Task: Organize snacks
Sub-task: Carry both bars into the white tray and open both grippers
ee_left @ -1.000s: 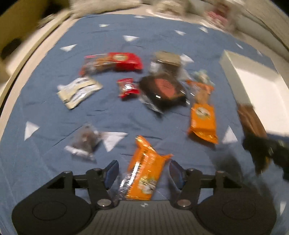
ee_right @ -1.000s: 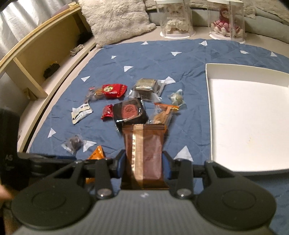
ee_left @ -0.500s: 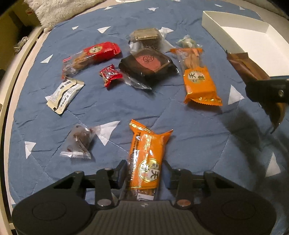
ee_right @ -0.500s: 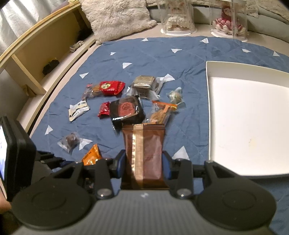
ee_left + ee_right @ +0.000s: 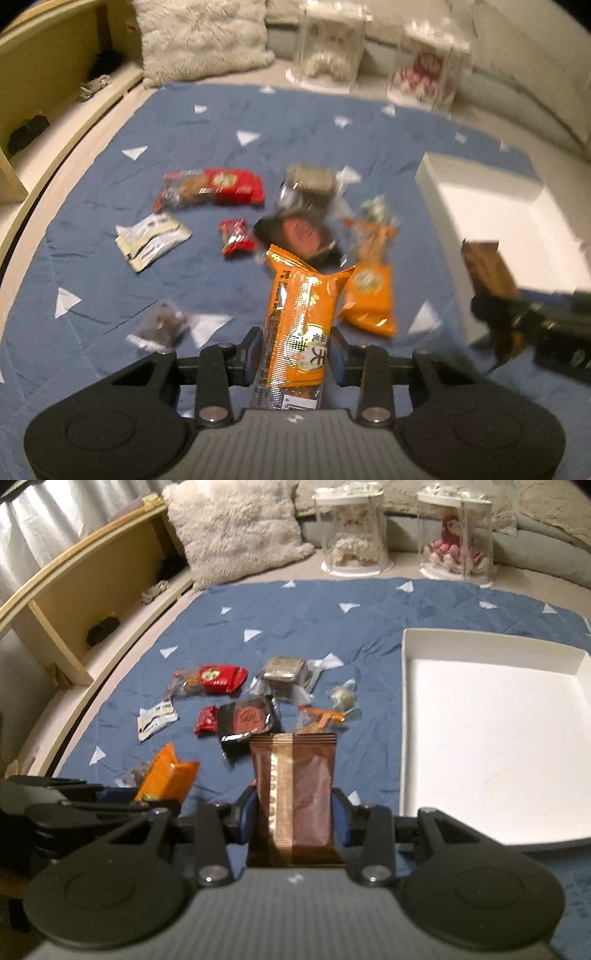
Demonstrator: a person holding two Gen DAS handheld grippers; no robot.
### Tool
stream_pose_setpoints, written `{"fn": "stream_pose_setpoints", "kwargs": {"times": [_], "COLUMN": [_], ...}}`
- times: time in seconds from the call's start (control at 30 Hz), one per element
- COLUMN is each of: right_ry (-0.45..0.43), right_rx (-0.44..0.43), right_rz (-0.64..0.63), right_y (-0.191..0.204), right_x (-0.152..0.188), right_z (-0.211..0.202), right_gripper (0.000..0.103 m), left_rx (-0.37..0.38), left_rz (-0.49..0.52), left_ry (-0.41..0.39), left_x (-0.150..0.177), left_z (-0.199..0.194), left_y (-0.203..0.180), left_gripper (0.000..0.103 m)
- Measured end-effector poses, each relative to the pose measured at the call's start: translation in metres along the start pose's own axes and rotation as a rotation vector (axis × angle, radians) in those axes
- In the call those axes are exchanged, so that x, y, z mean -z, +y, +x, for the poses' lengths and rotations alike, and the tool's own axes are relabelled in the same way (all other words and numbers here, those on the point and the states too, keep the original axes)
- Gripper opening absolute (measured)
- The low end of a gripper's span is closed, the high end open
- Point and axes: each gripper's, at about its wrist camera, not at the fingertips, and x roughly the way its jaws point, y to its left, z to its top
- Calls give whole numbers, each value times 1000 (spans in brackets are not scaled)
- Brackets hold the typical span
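Orange snack pack (image 5: pixel 301 328), light, crinkly and slippery film, hangs clamped by its lower end in the left gripper (image 5: pixel 295 354), whose jaws have just closed on it; the right gripper (image 5: pixel 293 821) pinches a brown wafer pack (image 5: pixel 295 794) beside the white tray (image 5: pixel 491 738)

Home living space, fluffy cushion (image 5: pixel 236 528), blue quilted mat (image 5: pixel 314 627), dolls in clear cases (image 5: pixel 352 535), wooden shelf (image 5: pixel 74 602)

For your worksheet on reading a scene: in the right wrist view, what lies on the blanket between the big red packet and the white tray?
Between the big red packet and the white tray lie a clear-wrapped brown cake and a small clear-wrapped greenish sweet, shown in the right wrist view.
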Motion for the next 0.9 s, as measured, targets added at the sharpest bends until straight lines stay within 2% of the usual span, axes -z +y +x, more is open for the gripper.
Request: {"fn": "stream_pose_setpoints", "kwargs": {"times": [0.2,0.37,0.67,0.9], "right_ry": [-62,-89,-125,-123], "right_rx": [29,87,166,223], "right_rz": [41,41,90,131], "right_y": [-26,-51,-112,-154], "right_x": [-4,-1,4,9], "right_z": [-14,-22,-34,-26], "right_gripper": [47,47,47,47], "left_rx": [74,154,289,373], "left_rz": [-42,-77,-113,-168], "left_ry": [-53,-70,-52,-1], "left_x": [-16,-28,-42,-47], "left_z": [-7,-1,26,58], "left_y": [-38,-71,-133,-170], "left_gripper": [39,39,39,39]}}
